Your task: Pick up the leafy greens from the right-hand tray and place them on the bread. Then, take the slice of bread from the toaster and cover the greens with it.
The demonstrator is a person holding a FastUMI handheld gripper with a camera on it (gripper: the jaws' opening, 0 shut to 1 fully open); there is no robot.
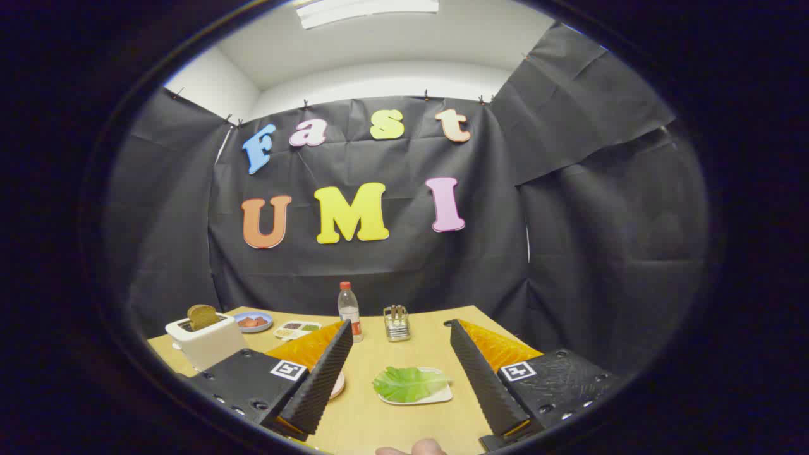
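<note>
My gripper [401,354] is open, its two fingers spread wide above the wooden table [430,325] with nothing between the pads. A green leaf [409,383] lies on a small white tray [442,396], between the fingers and below them, nearer the right finger. A white toaster [205,344] stands beyond the left finger, with a brown slice of bread [202,315] sticking out of its slot. A pale round plate [339,384] peeks out from behind the left finger; what it carries is hidden.
Beyond the fingers stand a clear bottle [349,309] with a red label and a metal holder [397,323]. Further left are a blue plate [254,321] with red pieces and a divided tray [297,328]. A fingertip [420,448] shows just below the fingers.
</note>
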